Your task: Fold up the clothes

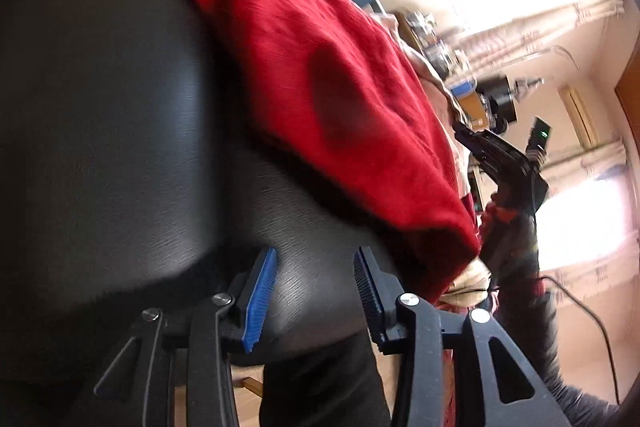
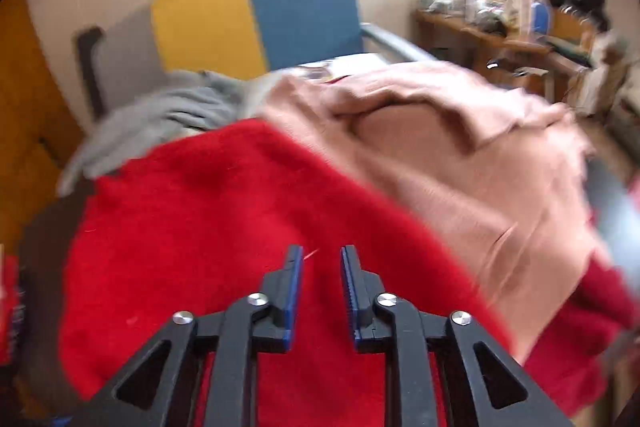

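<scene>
A red knitted garment (image 1: 320, 79) lies on a dark table (image 1: 100, 127), its near corner hanging over the table's edge. My left gripper (image 1: 316, 267) is open and empty over the bare table, just left of that corner. In the right wrist view the red garment (image 2: 208, 227) fills the foreground, with a pink garment (image 2: 460, 163) lying over its right side and a grey one (image 2: 168, 123) behind. My right gripper (image 2: 320, 263) is open and empty just above the red cloth. The right gripper also shows in the left wrist view (image 1: 504, 155), beyond the garment.
A blue and yellow chair (image 2: 280, 11) stands behind the pile. A cluttered wooden desk (image 2: 480, 27) runs along the far right wall under a bright window. A black cable (image 1: 592, 323) hangs at the right in the left wrist view.
</scene>
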The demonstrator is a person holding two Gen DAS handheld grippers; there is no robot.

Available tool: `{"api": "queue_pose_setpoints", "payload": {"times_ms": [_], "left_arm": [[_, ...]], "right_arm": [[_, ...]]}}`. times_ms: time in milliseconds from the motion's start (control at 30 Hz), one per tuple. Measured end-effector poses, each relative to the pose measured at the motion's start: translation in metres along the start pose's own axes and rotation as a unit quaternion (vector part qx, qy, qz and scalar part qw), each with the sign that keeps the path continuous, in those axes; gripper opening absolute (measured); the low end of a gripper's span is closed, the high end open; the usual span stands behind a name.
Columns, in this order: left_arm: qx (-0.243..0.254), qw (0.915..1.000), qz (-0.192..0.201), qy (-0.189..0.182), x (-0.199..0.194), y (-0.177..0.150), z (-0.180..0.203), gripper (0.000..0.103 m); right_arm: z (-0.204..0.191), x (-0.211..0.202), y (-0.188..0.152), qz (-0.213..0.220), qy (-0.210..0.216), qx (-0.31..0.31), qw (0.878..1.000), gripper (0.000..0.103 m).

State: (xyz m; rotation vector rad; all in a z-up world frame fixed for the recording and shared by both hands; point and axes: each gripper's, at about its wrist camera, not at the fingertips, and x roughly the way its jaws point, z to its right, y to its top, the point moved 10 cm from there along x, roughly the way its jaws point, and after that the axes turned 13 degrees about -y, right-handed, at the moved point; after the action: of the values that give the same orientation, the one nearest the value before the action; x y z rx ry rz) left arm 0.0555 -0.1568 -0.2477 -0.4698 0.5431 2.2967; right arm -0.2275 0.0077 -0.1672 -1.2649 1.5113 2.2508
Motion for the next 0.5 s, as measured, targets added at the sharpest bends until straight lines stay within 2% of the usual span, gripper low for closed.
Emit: {"api": "queue_pose_setpoints", "payload": {"times_ms": [67, 233, 367, 433, 500], "left_arm": [[-0.007, 0.9999, -0.007, -0.003, 0.014, 0.008, 0.000, 0.042], [-0.011, 0.9999, 0.006, -0.009, 0.027, 0.026, 0.007, 0.043], [-0.022, 0.9995, 0.017, -0.013, 0.022, 0.028, 0.000, 0.043], [-0.019, 0.9995, 0.022, -0.015, 0.014, 0.026, -0.001, 0.043], [-0.016, 0.9994, 0.027, -0.015, 0.010, 0.025, 0.004, 0.044]], "right_arm": [[-0.012, -0.013, -0.018, 0.000, 0.041, -0.003, 0.999, 0.075], [-0.044, -0.047, -0.064, -0.001, 0.139, -0.016, 0.990, 0.103], [-0.103, -0.058, -0.112, -0.011, 0.131, -0.123, 0.984, 0.103], [-0.133, -0.047, -0.136, -0.028, 0.115, -0.168, 0.979, 0.103], [-0.146, -0.025, -0.149, -0.053, 0.098, -0.192, 0.975, 0.103]]}}
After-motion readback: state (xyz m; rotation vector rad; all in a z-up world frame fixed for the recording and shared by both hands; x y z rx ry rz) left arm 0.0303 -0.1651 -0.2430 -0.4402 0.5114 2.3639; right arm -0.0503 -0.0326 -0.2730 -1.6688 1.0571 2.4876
